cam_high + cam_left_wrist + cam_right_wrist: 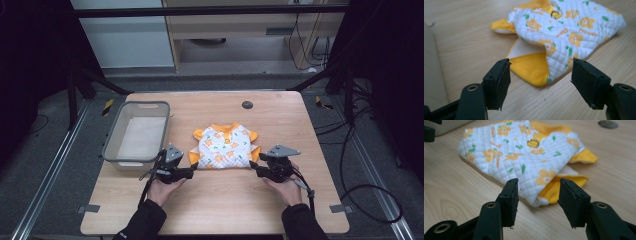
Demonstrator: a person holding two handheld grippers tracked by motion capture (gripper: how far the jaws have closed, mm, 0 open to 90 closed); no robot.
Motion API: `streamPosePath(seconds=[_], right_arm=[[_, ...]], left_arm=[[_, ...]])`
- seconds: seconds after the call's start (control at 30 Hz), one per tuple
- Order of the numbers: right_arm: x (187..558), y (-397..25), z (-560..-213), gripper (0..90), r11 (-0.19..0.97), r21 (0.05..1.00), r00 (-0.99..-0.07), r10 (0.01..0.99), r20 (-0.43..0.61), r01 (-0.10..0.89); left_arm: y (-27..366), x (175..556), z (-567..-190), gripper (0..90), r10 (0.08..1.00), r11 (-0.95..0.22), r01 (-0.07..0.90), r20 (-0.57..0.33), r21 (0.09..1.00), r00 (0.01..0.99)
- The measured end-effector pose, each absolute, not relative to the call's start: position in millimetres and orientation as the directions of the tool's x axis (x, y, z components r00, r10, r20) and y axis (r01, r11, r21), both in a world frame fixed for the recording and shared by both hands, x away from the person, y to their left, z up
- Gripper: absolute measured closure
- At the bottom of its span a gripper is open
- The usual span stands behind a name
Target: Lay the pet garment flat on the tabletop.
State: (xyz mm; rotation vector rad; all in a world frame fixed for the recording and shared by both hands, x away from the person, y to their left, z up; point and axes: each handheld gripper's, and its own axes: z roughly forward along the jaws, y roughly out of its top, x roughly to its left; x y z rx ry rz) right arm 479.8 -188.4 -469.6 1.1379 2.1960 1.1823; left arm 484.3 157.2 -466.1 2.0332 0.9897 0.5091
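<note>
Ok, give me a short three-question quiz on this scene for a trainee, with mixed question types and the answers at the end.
1. True or false: the left gripper is shut on the quilted garment.
2. Which lies nearest the grey basket? A: left gripper; B: right gripper; C: the round dark disc set in the table.
3. Fill in: the garment's flowers are ____ on white.

Key:
1. False; both grippers stand open at the garment's near corners.
2. A.
3. Orange.
</note>
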Motion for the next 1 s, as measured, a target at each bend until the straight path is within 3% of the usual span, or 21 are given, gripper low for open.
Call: streamPosePath(seconds=[0.33,0.57,0.6,0.77,1.0], right_arm=[[490.4,-173.2,-491.5,51.6,0.385,0.77,-0.607,0.795,0.003,0.508],[498.1,-172.8,-497.9,59.1,0.376,0.762,-0.594,0.804,0.015,0.527],[498.7,-172.6,-498.5,60.9,0.375,0.759,-0.593,0.805,0.018,0.532],[498.1,-170.3,-497.8,73.9,0.38,0.752,-0.577,0.817,0.0,0.538],[491.5,-164.5,-487.0,86.0,0.4,0.757,-0.619,0.785,0.008,0.517]], left_arm=[[143.1,493.0,-488.0,36.1,0.783,-0.393,0.499,-0.003,0.772,0.622],[135.7,497.9,-496.4,60.9,0.777,-0.38,0.538,-0.056,0.752,0.627],[134.7,498.1,-497.3,60.9,0.78,-0.386,0.541,-0.05,0.747,0.624],[132.7,497.5,-498.4,79.0,0.782,-0.405,0.535,-0.022,0.741,0.623],[133.7,489.2,-484.6,83.5,0.768,-0.391,0.516,-0.038,0.762,0.639]])
